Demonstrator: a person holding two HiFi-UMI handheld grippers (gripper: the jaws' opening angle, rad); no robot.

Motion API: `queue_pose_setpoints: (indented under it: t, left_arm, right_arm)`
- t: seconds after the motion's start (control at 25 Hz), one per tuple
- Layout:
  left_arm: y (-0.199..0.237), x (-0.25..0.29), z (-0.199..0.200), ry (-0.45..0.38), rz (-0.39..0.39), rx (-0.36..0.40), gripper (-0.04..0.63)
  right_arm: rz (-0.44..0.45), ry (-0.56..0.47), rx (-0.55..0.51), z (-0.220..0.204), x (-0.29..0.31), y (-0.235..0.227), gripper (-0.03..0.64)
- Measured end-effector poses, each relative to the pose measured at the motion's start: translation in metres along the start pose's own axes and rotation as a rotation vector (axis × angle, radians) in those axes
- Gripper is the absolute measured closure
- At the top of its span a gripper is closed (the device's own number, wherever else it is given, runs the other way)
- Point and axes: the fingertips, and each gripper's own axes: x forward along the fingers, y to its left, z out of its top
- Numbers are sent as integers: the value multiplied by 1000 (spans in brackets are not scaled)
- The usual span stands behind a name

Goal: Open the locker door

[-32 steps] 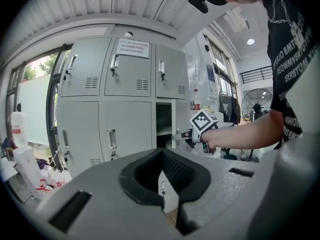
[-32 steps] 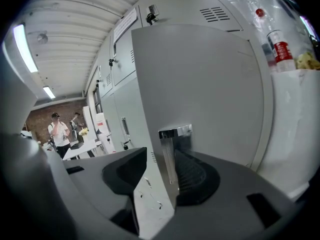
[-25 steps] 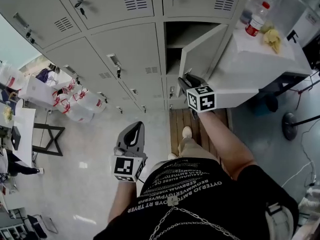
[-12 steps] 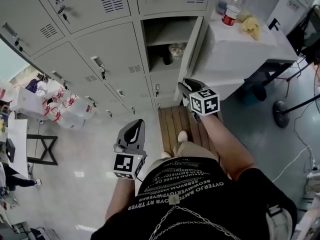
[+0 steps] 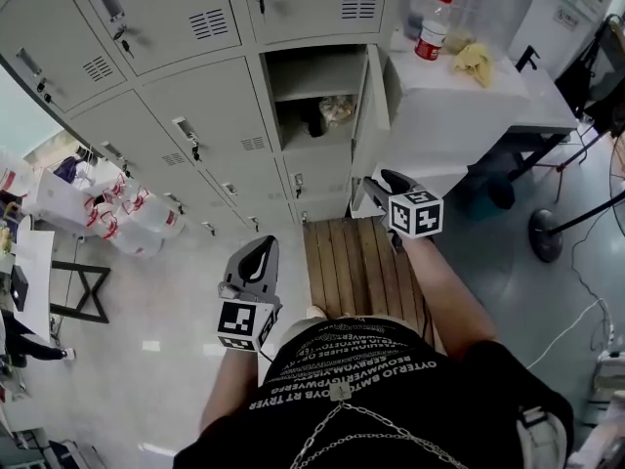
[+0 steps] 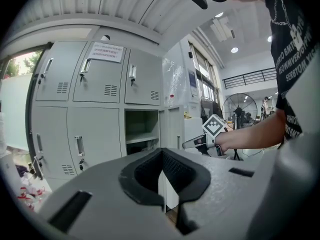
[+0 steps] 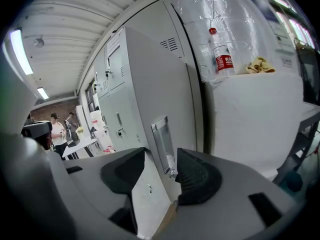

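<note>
Two jaws on your right gripper point(image 5: 379, 184) are opening, the handle point(image 7: 161, 134) loose between them. Left gripper point(image 5: 256, 262) idle, jaws together. The locker door point(image 5: 371, 115) stands wide: release step. Next, withdraw clear.

So the left tool point(image 5: 258, 254) hangs low around 7 o'clock, jaws pressed together, empty. The right arm point(image 5: 437, 283) stretches toward 1 o'clock, and the right tool point(image 5: 379, 186) has its jaws opening, nothing between them.

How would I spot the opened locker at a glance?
Start at the grey bank of lockers, then its column beside the white table. The open locker sits there, the only one with its door swung out and a shelf showing.
</note>
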Motion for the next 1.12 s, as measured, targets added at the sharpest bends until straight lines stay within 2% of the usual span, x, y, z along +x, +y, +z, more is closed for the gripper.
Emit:
queue_pose_setpoints:
  t: [0.24, 0.36, 0.48, 0.68, 0.8, 0.92, 1.12]
  left_arm:
    - [-37, 10, 3, 32, -1, -5, 598]
    - [-60, 11, 3, 35, -5, -1, 598]
    - [-77, 9, 0, 53, -1, -4, 598]
    - [-84, -4, 2, 55, 51, 2, 598]
    - [-88, -16, -7, 77, 80, -5, 598]
    - [-89, -26, -3, 69, 108, -6, 598]
    - [-101, -34, 26, 7, 107, -32, 598]
  right_arm:
    - [-19, 14, 3, -5, -26, -41, 426]
    - [-16, 13, -6, -7, -35, -56, 485]
    - [0, 10, -15, -8, -39, -63, 495]
    - [28, 23, -28, -11, -41, -61, 514]
    - [46, -29, -36, -6, -69, -52, 522]
    - [105, -127, -85, 5, -119, -27, 618]
    - [147, -269, -242, 29, -202, 18, 620]
